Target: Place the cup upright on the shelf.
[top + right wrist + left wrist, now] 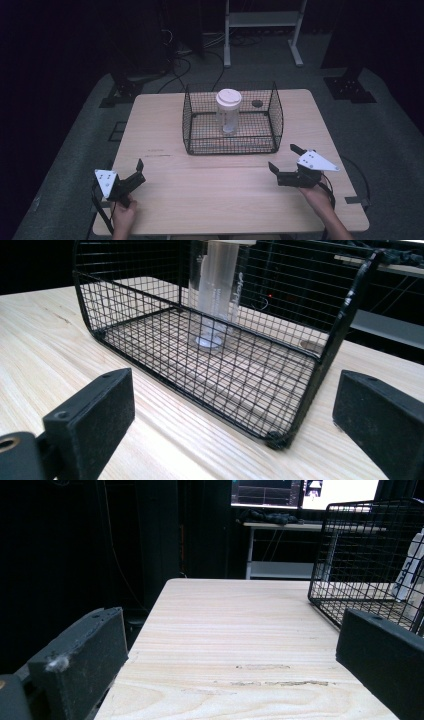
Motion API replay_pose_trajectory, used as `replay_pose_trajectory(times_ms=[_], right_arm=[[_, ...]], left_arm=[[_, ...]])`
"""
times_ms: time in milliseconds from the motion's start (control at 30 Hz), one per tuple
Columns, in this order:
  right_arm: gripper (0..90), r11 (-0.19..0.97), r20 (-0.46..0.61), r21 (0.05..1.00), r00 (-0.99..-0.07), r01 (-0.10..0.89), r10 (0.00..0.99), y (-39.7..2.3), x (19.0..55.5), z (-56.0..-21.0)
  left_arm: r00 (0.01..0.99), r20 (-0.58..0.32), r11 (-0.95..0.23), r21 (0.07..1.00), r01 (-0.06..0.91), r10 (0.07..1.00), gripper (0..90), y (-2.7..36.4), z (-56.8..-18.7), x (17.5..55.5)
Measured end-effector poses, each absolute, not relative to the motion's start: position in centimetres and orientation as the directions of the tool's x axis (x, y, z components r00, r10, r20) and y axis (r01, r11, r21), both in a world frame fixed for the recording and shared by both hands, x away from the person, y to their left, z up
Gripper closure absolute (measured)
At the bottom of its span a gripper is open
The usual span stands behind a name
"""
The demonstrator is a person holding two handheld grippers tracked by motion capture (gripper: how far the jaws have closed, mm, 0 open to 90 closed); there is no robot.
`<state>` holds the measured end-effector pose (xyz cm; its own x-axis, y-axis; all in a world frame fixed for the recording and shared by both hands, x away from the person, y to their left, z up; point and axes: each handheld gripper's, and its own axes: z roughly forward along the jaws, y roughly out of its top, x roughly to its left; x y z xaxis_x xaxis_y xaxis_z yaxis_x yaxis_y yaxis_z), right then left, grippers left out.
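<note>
The cup [228, 111] stands upright inside the basket [275, 117] at 12 o'clock on the table [210, 200]. Both grippers, left [136, 172] at 8 and right [283, 161] at 4, rest with jaws apart, holding nothing. To lift the cup well (my judgement), come over the rim and grip below its lid.

Tall translucent plastic cup [216, 290] with white lid: top cut off at 12 o'clock in right gripper view, markings unreadable; in left gripper view cut off at 3 o'clock behind black wire basket [360, 550]
</note>
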<state>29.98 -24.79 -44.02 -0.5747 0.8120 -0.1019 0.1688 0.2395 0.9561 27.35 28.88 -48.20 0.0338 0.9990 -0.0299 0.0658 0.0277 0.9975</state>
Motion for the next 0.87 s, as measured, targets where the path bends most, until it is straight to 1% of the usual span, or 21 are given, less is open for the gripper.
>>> replay_pose_trajectory(times_ms=[433,867], right_arm=[[2.6,0.211,-0.072,0.959,-0.553,0.191,0.83,-26.2,28.6,-45.1],[2.6,0.198,-0.056,0.958,-0.538,0.209,0.841,-26.8,27.0,-46.3]], left_arm=[[0.032,-0.03,0.028,0.997,0.066,0.999,0.0,28.9,-48.2,27.3],[0.03,-0.033,0.031,0.997,0.066,0.999,0.0,28.9,-48.2,27.4]])
